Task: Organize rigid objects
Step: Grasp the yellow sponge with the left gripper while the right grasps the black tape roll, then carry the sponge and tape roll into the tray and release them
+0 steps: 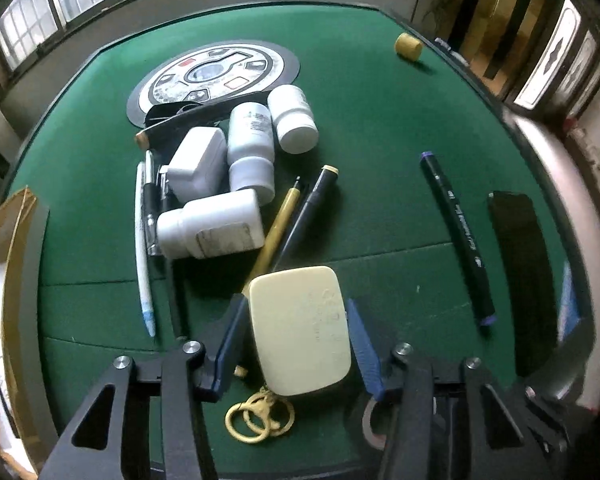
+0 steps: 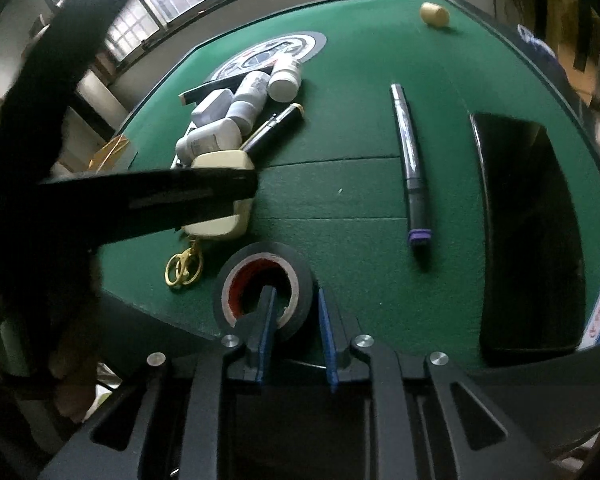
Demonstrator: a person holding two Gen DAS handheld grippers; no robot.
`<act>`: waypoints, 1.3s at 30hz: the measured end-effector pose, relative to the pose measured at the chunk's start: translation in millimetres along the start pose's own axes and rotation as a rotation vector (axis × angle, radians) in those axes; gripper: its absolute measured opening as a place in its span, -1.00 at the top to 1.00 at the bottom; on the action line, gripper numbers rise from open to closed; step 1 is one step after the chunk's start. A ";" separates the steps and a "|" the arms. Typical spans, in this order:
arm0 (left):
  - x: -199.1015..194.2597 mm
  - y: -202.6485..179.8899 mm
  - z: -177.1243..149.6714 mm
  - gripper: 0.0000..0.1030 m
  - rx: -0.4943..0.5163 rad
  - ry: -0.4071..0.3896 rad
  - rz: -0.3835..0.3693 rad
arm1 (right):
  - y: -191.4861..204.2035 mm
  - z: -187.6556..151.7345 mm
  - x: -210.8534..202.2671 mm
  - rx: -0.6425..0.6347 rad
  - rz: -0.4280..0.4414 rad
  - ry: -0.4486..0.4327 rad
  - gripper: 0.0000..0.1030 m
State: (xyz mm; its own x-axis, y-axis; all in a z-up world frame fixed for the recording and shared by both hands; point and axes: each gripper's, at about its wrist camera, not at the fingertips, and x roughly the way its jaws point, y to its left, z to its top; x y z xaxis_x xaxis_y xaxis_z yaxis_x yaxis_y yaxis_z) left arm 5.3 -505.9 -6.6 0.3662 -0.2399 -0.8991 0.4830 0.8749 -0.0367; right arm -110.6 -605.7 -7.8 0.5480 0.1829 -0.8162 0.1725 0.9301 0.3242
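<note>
1. Left gripper (image 1: 298, 338) straddles the cream case (image 1: 300, 330) near the table's (image 1: 380, 128) front edge. Left pad touches its side; a gap shows at the right pad, so no clamp yet.
2. Right gripper (image 2: 296, 322) clenches the black tape roll (image 2: 264, 280) wall: one finger in the core, one outside.
3. Purple-capped marker (image 2: 408, 160) lies apart, beside the black tray (image 2: 532, 240).

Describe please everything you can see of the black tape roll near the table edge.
The black tape roll lies at the green table's near edge. Glossy black outside, pale core ring with reddish inside. The right gripper straddles its wall, one blue finger in the hole, one outside. The gold key rings lie beside it, apart.
</note>
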 end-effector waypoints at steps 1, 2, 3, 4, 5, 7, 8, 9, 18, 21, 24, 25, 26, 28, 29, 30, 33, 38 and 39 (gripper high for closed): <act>-2.8 4.5 -0.8 -0.03 -0.013 -0.002 -0.021 | -0.6 0.8 0.5 0.007 0.004 0.003 0.62; -5.7 9.7 -1.3 -0.03 -0.029 -0.003 -0.047 | 1.0 1.0 0.5 0.002 -0.002 0.004 0.62; -9.6 17.4 -1.8 -0.03 -0.053 -0.004 -0.078 | 3.9 1.1 0.8 -0.011 -0.017 0.003 0.62; -11.3 21.3 -0.8 -0.03 -0.071 -0.005 -0.100 | 5.9 0.4 0.7 -0.017 -0.026 0.002 0.61; -15.5 28.6 -0.7 -0.03 -0.089 -0.006 -0.134 | 9.4 0.9 1.3 -0.029 -0.041 0.003 0.60; -19.4 35.4 0.0 -0.03 -0.110 -0.002 -0.171 | 9.8 1.9 2.6 -0.020 -0.052 0.000 0.66; -21.4 40.2 0.8 -0.03 -0.126 0.004 -0.192 | 9.4 2.2 2.8 -0.010 -0.055 -0.002 0.67; -24.5 46.3 0.7 -0.03 -0.145 0.007 -0.221 | 8.1 2.8 2.4 0.010 -0.050 -0.007 0.70; -44.7 83.8 -12.8 -0.03 -0.244 0.001 -0.318 | -7.8 4.1 -1.3 0.162 0.081 -0.041 0.72; -53.0 93.5 -17.3 -0.03 -0.259 -0.012 -0.331 | 1.4 6.8 -5.6 0.164 0.097 -0.058 0.72; -64.2 105.3 -21.3 -0.02 -0.279 -0.027 -0.350 | 16.2 11.0 -8.7 0.137 0.115 -0.073 0.72; -68.4 109.5 -22.6 -0.02 -0.286 -0.034 -0.359 | 21.0 12.1 -9.7 0.127 0.123 -0.074 0.72; -73.5 114.9 -23.7 -0.02 -0.292 -0.044 -0.364 | 26.9 13.2 -10.6 0.114 0.132 -0.075 0.72; -86.9 129.2 -27.4 -0.02 -0.314 -0.062 -0.375 | 42.5 15.8 -11.7 0.082 0.147 -0.081 0.72; -97.1 140.7 -30.2 -0.02 -0.333 -0.073 -0.387 | 49.6 17.1 -11.4 0.067 0.156 -0.080 0.72; -104.2 148.1 -32.0 -0.02 -0.343 -0.080 -0.392 | 58.3 18.4 -10.5 0.050 0.166 -0.078 0.72; -135.3 177.5 -40.0 -0.02 -0.375 -0.125 -0.390 | 86.1 25.3 -6.9 -0.003 0.200 -0.078 0.72; -185.5 241.2 -59.5 -0.02 -0.453 -0.218 -0.306 | 138.6 43.2 9.7 -0.082 0.282 -0.044 0.72; -192.7 254.6 -64.7 -0.02 -0.468 -0.231 -0.283 | 149.7 46.3 13.3 -0.100 0.296 -0.036 0.72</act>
State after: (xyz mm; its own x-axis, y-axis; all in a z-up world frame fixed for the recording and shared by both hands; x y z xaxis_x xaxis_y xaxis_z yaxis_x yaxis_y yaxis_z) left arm 6.2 -209.7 129.1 0.4634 -0.5307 -0.7097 0.2044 0.8433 -0.4971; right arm -39.6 -478.7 52.0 0.5917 0.4402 -0.6754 -0.0789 0.8654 0.4949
